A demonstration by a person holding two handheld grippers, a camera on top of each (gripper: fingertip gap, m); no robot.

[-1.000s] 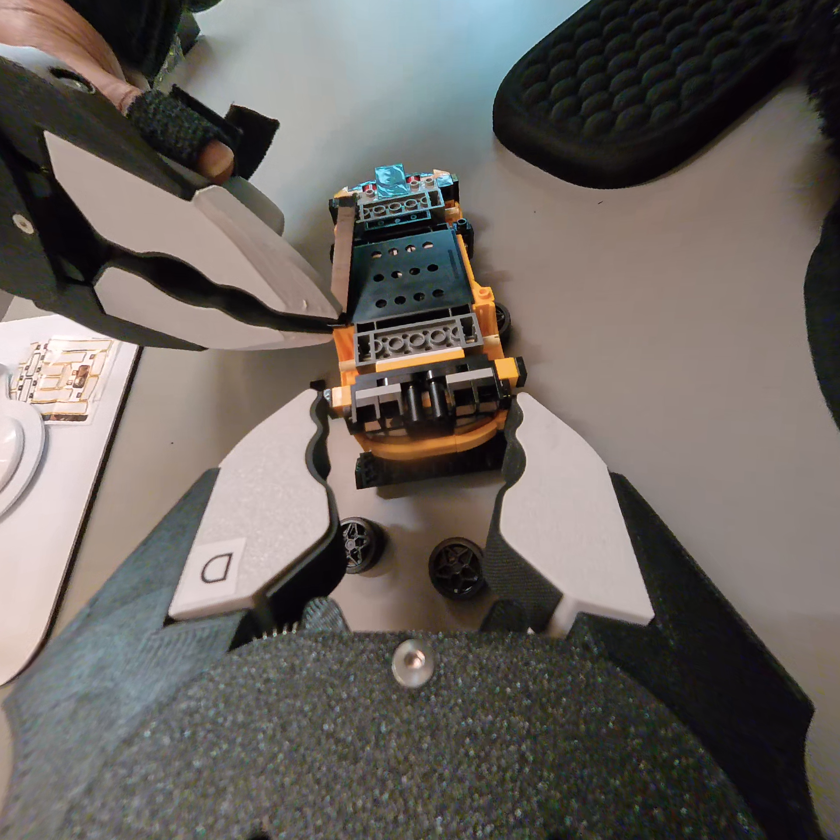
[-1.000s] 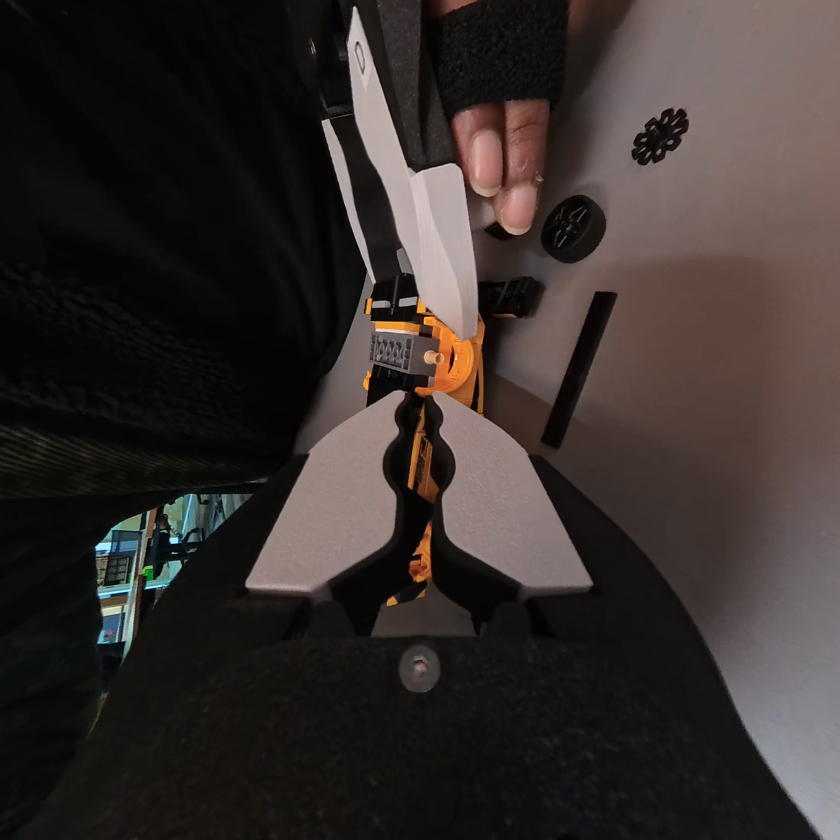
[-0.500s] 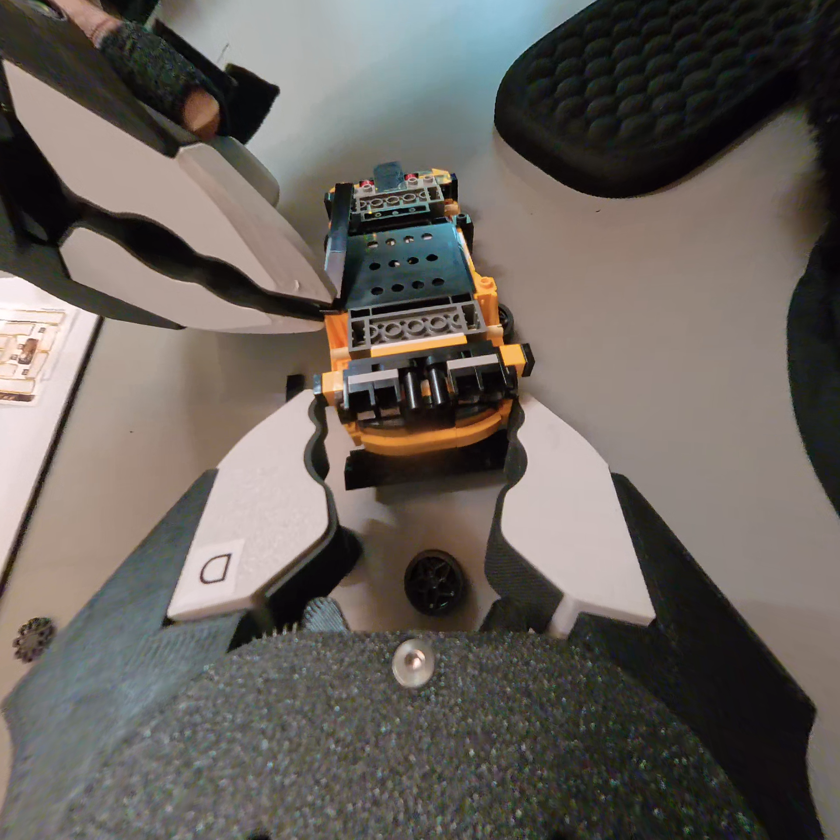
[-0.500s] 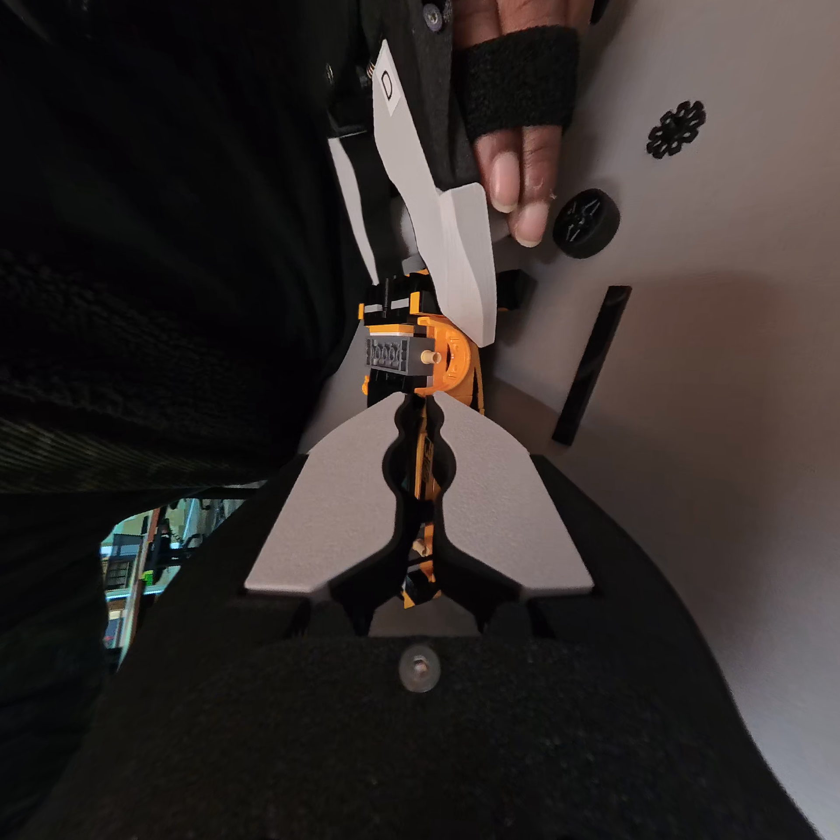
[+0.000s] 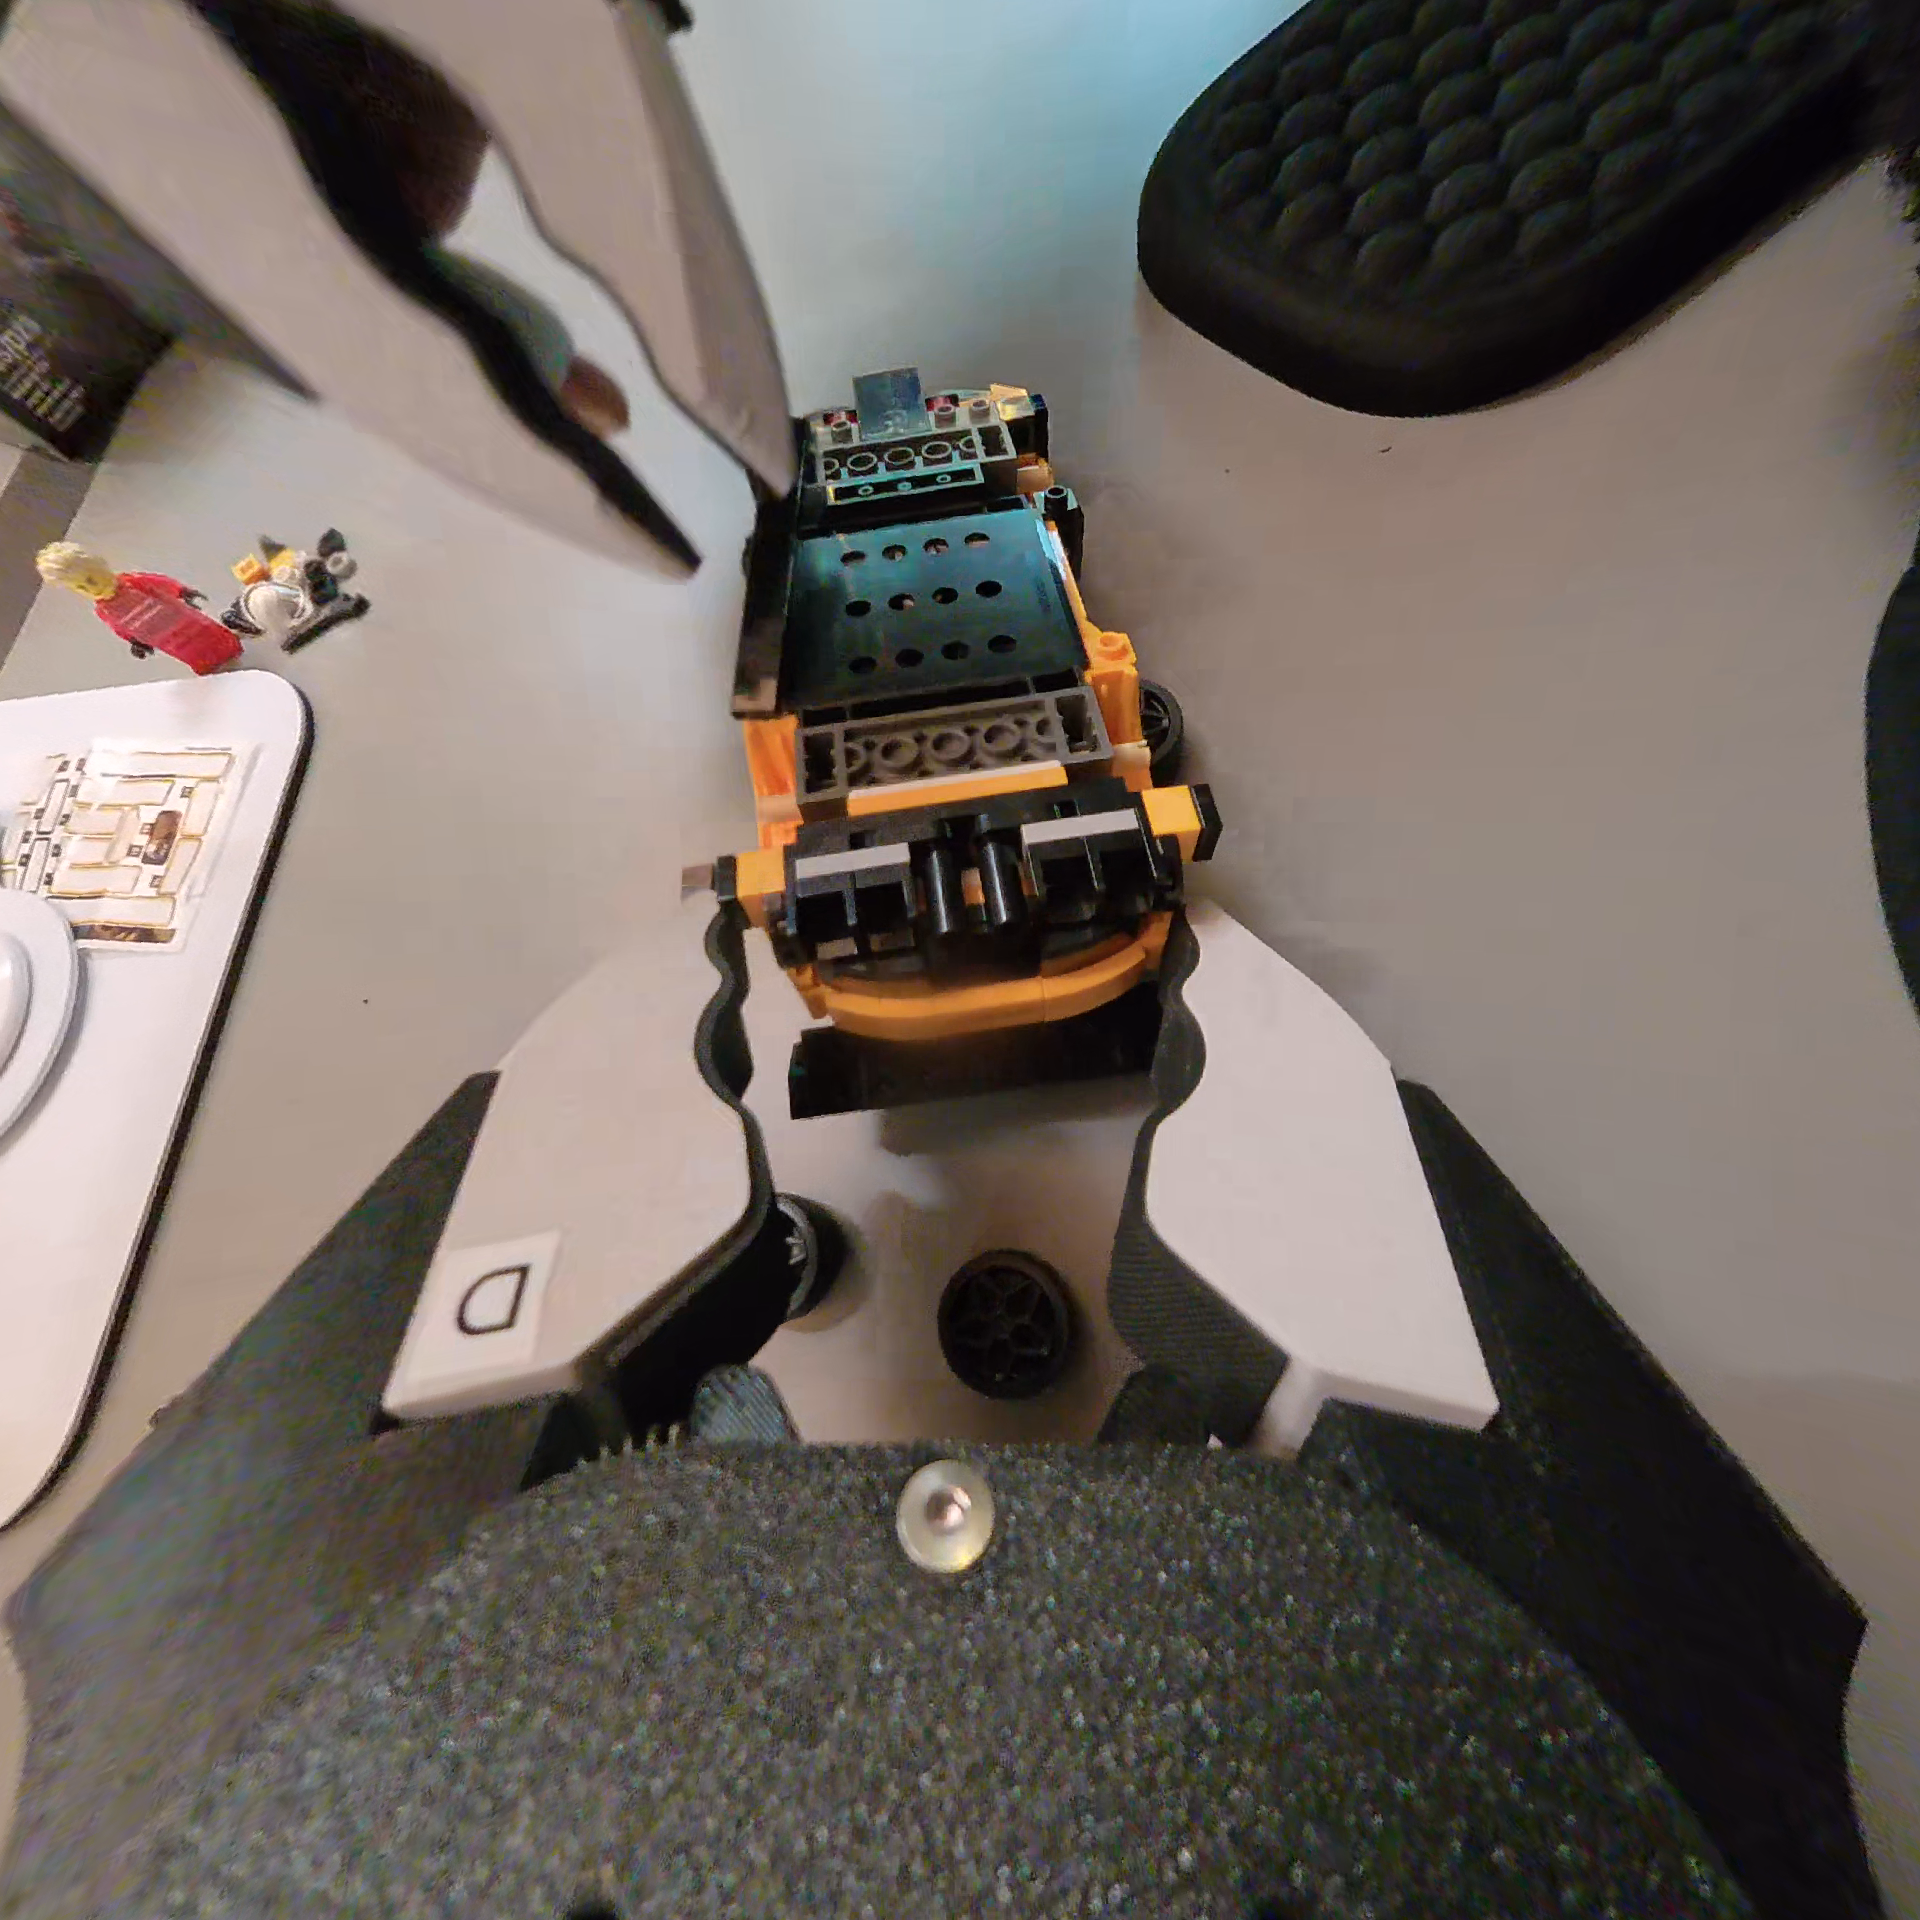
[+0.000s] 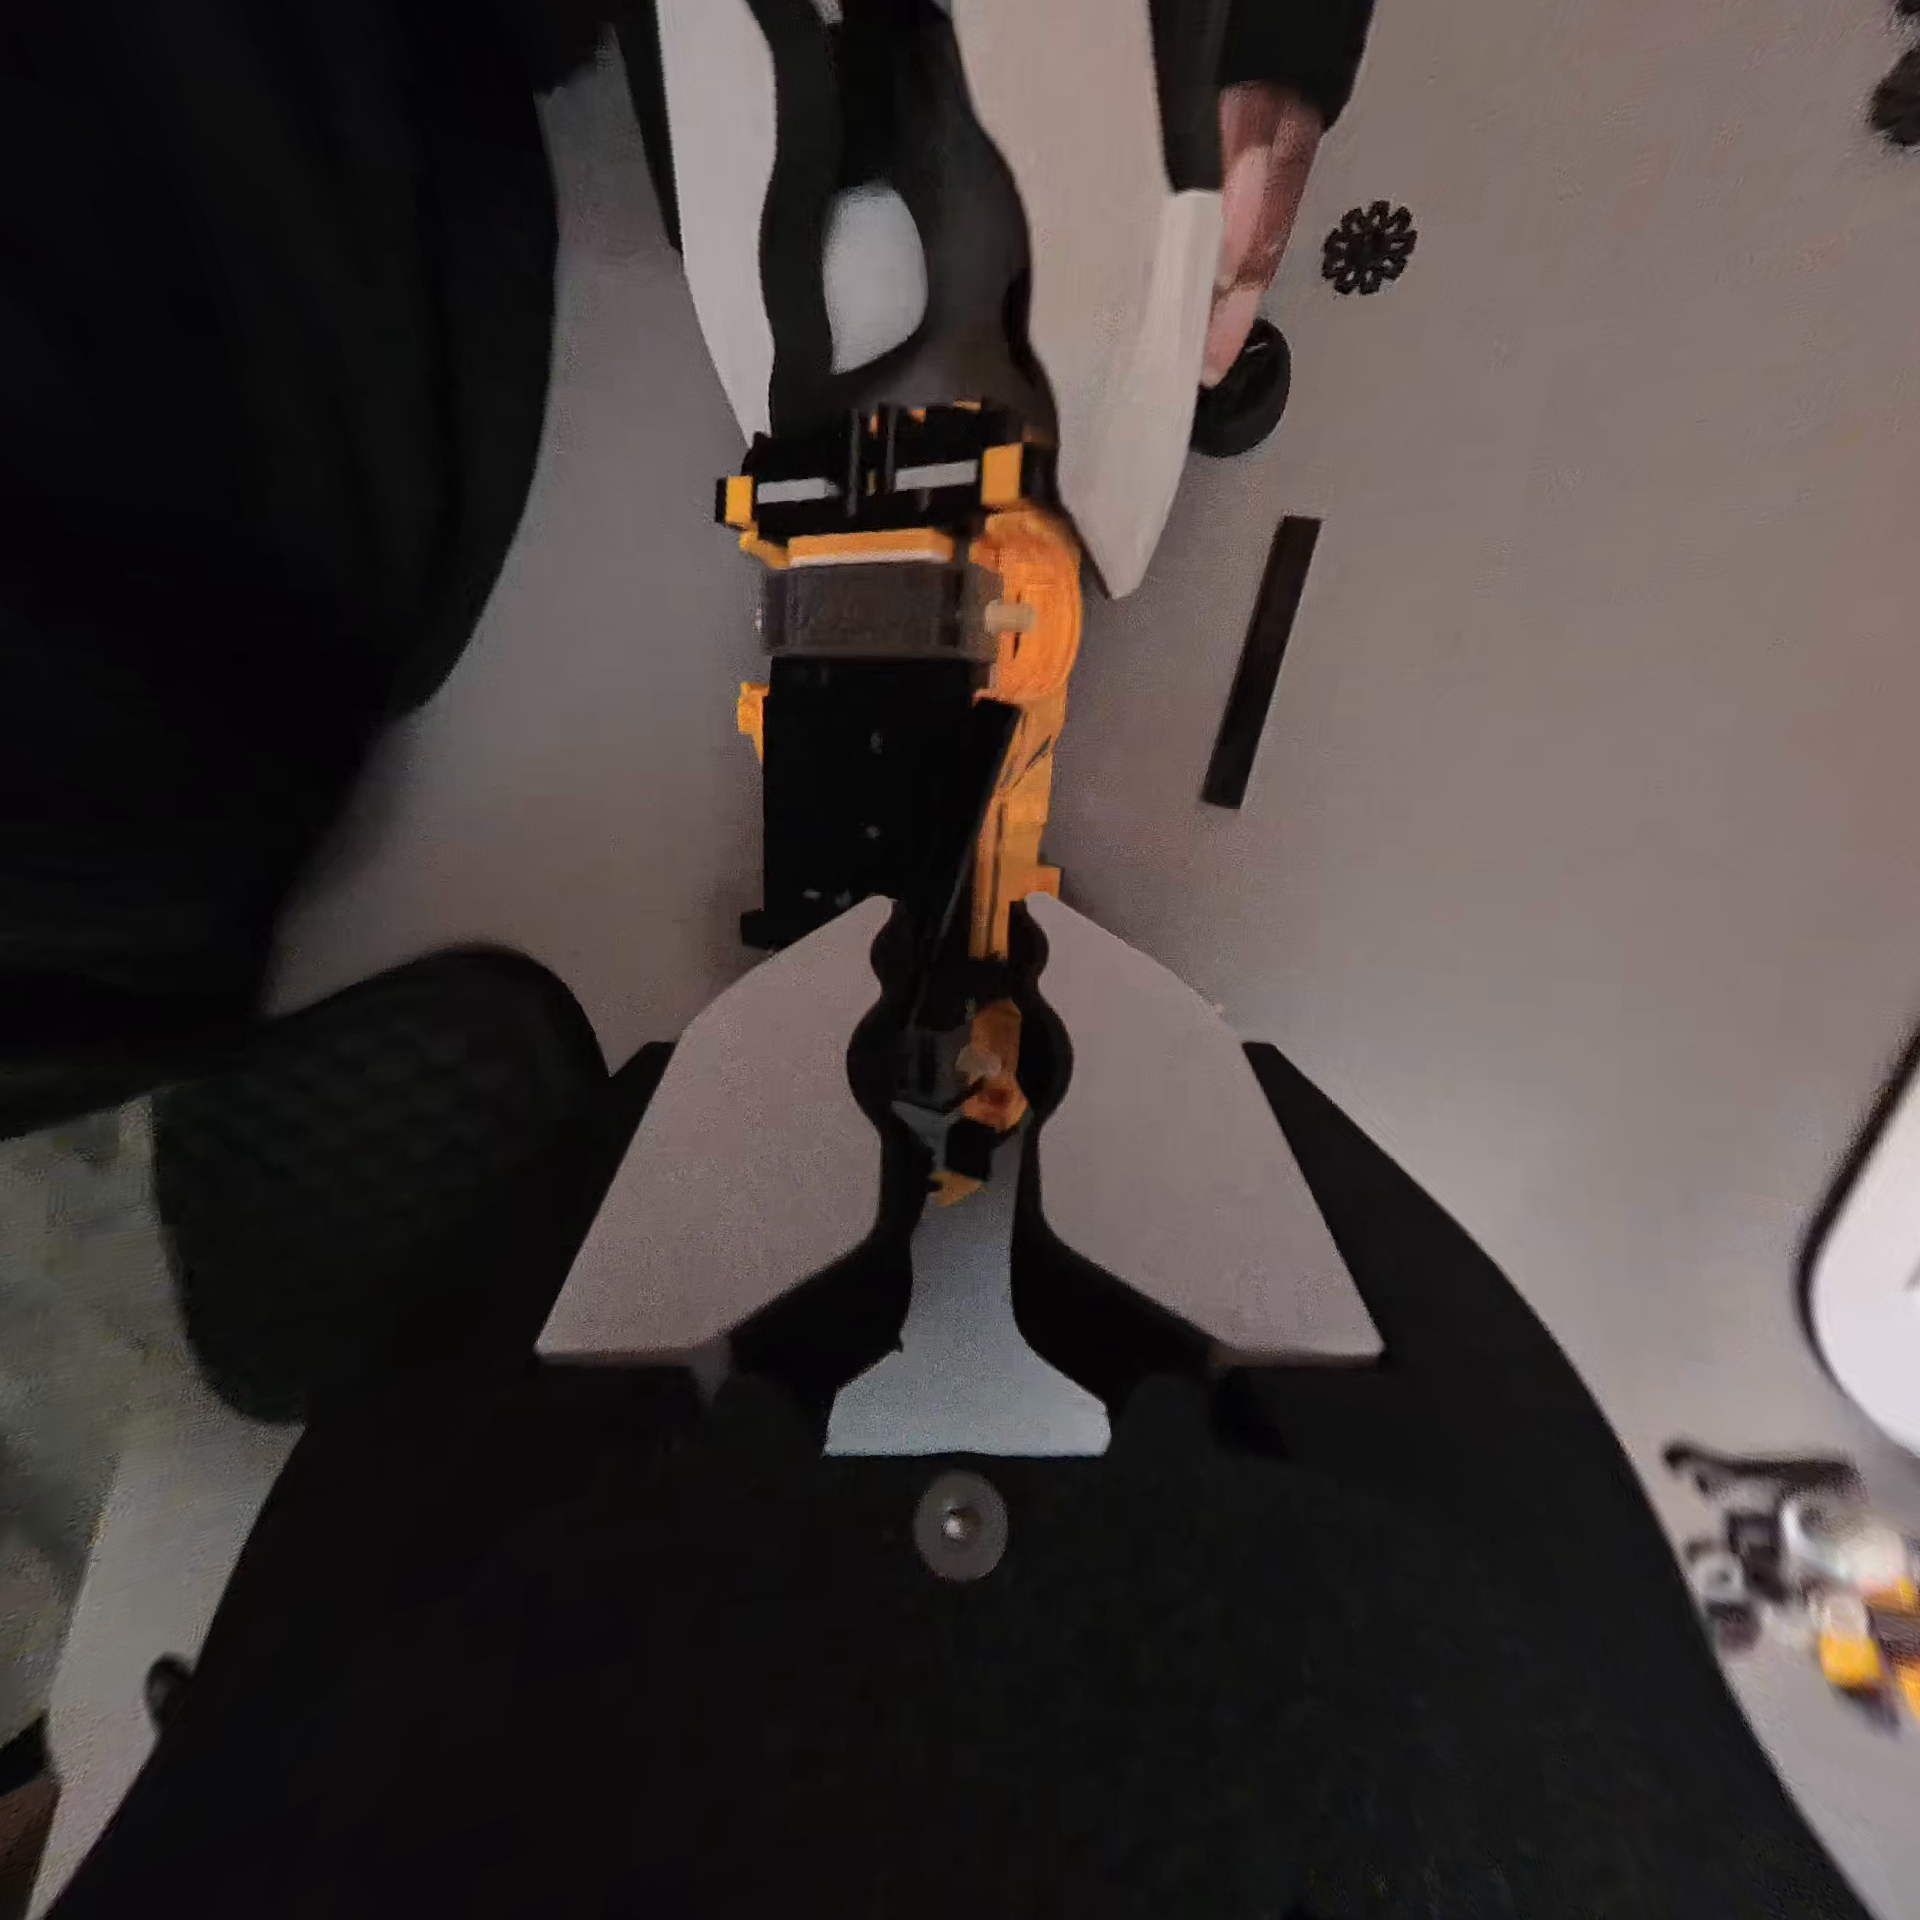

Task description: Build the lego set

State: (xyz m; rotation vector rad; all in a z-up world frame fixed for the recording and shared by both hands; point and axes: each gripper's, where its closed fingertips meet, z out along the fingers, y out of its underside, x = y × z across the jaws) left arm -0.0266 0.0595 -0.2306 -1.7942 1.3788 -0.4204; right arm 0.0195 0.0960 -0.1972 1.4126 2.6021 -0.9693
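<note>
The orange and black lego car is held underside up above the grey table. My left gripper is shut on its near end, one finger on each side. It also shows in the right wrist view at the top, with a hand behind it. My right gripper is closed on the car's long side, with a black strip and orange bricks between its fingers. In the left wrist view the right gripper sits at the car's far left corner, blurred.
Two black wheels lie on the table under the car. A loose black strip, a wheel and a rim disc lie to the right. A white board with a sticker sheet, a red minifigure, small parts and a black padded armrest are nearby. The gap from one gripper's tips to the other's is roughly 7 centimetres.
My right gripper has swung from the car's side toward its far end, and its fingers stand a little wider. The car has turned with it. My left gripper still holds the near end.
</note>
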